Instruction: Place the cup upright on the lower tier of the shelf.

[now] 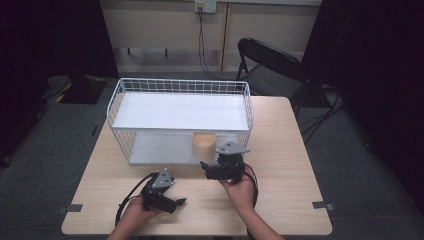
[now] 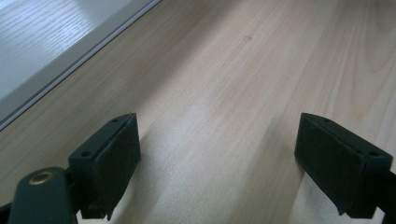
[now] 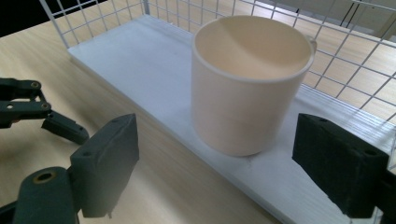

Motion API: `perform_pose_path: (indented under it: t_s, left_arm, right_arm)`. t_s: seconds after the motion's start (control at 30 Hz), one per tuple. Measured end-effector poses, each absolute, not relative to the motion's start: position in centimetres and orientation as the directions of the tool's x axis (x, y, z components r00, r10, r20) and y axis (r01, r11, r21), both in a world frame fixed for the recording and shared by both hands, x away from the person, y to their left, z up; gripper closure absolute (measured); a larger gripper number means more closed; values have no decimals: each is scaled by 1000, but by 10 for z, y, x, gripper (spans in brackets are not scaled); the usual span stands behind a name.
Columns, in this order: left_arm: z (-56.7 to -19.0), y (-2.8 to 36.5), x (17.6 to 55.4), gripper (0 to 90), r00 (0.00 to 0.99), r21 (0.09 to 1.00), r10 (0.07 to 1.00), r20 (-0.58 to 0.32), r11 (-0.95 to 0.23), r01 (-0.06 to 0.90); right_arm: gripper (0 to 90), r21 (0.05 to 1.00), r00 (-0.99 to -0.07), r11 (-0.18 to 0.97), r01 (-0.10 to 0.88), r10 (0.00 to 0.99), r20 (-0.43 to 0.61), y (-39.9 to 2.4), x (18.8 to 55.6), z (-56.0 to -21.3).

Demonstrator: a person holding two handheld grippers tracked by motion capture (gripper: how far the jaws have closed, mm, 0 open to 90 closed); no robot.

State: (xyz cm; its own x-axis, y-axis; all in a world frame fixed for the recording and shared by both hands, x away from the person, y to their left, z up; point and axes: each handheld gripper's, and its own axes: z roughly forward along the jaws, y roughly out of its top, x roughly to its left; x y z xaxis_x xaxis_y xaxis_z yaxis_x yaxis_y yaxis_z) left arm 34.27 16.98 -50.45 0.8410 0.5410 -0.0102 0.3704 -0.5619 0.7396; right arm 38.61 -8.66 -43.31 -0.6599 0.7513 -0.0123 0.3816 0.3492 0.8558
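Observation:
A beige cup (image 1: pixel 204 145) stands upright on the lower shelf of a white wire rack (image 1: pixel 116 100), near the shelf's front edge. My right gripper (image 1: pixel 212 162) is just in front of it, open. In the right gripper view the cup (image 3: pixel 247 84) sits beyond the two black jaws of the right gripper (image 3: pixel 215 140), apart from both pads. My left gripper (image 1: pixel 176 202) rests low over the table near the front edge, open. In its own view the left gripper (image 2: pixel 217 135) has only bare wood between its jaws.
The rack's upper shelf (image 1: pixel 180 112) is a flat white board with a wire rim. The wooden table (image 1: pixel 290 150) has bare room to the right and left of the rack. A black folding chair (image 1: pixel 265 60) stands behind the table.

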Motion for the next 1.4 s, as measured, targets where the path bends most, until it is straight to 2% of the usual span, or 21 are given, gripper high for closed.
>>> perform_pose_path:
  t_s: [0.47, 1.4]
  left_arm:
    - [-504, 170, 343, 139, 841, 739, 541, -10, -562, 370]
    - [-504, 170, 343, 139, 841, 739, 541, -10, -562, 370]
  right_arm:
    - [148, 841, -722, 379, 386, 691, 20, -105, 374, -432]
    - [148, 838, -744, 396, 377, 668, 19, -167, 351, -444]
